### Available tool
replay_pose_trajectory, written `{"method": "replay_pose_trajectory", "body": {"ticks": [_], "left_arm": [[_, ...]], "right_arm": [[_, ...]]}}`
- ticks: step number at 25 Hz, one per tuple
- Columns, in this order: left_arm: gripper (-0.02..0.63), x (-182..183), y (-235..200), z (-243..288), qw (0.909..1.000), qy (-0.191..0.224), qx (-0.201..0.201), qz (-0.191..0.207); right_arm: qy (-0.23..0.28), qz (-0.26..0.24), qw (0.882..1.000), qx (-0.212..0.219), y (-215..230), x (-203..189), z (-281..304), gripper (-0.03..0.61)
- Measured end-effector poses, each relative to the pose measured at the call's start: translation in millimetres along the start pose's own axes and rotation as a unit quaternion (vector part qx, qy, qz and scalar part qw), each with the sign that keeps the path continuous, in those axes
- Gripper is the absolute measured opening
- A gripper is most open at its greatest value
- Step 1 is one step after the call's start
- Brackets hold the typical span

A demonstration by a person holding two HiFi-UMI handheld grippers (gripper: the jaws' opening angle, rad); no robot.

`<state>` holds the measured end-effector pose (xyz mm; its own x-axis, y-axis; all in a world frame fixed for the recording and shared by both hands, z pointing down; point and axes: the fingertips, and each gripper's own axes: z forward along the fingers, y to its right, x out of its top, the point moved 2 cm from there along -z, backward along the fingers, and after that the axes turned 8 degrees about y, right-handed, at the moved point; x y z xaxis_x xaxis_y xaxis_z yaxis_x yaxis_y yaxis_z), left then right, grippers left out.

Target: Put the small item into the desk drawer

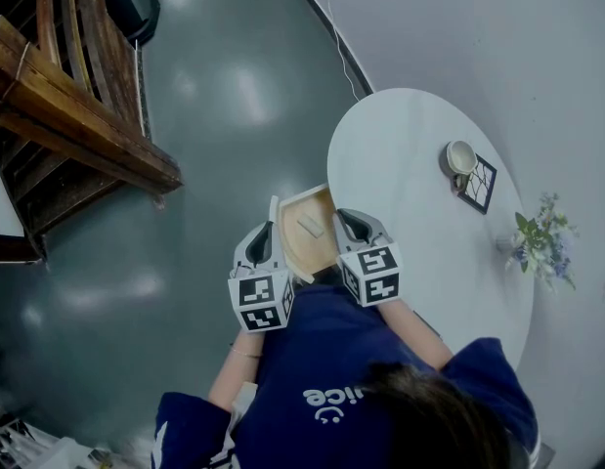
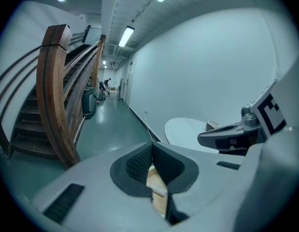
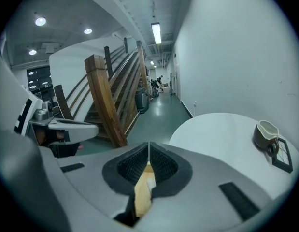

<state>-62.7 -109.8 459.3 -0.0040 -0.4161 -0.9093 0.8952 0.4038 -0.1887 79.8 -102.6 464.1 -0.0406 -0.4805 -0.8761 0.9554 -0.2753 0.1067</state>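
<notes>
- A person in a blue top (image 1: 322, 360) is leaning in from the bottom of the frame.
- The left gripper (image 1: 264, 234) and right gripper (image 1: 347, 219) are flanking an open wooden drawer (image 1: 294, 254) at the centre.
- A small pale item (image 1: 310, 227) is lying flat inside the drawer.
- A white round table (image 1: 410, 164) is filling the right half, with a cup (image 1: 461, 156) sitting at the corner of a dark square mat (image 1: 480, 188).
- Flowers (image 1: 541, 237) are standing at the right edge.
- A wooden staircase (image 1: 67, 96) is occupying the upper left.

the open drawer (image 1: 304, 250) juts from the worktop's (image 1: 400, 154) left edge, the small item (image 1: 310, 227) lying in it. a cup (image 1: 461, 156) touches a square mat (image 1: 480, 186) on the worktop's right side, flowers (image 1: 541, 242) stand at its right rim, and a staircase (image 1: 77, 115) stands well off its left.
</notes>
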Motion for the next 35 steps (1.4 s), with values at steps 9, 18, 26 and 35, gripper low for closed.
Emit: {"method": "replay_pose_trajectory", "body": {"ticks": [9,18,26,35], "left_arm": [[0.005,0,0,1,1.0,0.001,0.0,0.003],[0.005,-1,-1,-2,1.0,0.001,-0.001,0.001],[0.005,-1,-8,-6,0.9999,0.005,0.008,-0.002],[0.005,-1,-9,-7,0.9999,0.006,0.011,-0.004]], "right_arm": [[0.009,0.016,1.0,0.015,-1,-1,-3,0.008],[0.006,-0.001,1.0,0.014,-6,-1,-4,0.008],[0.003,-0.003,1.0,0.02,-12,-2,0,0.008],[0.002,-0.004,1.0,0.015,-10,-3,1,0.008]]}}
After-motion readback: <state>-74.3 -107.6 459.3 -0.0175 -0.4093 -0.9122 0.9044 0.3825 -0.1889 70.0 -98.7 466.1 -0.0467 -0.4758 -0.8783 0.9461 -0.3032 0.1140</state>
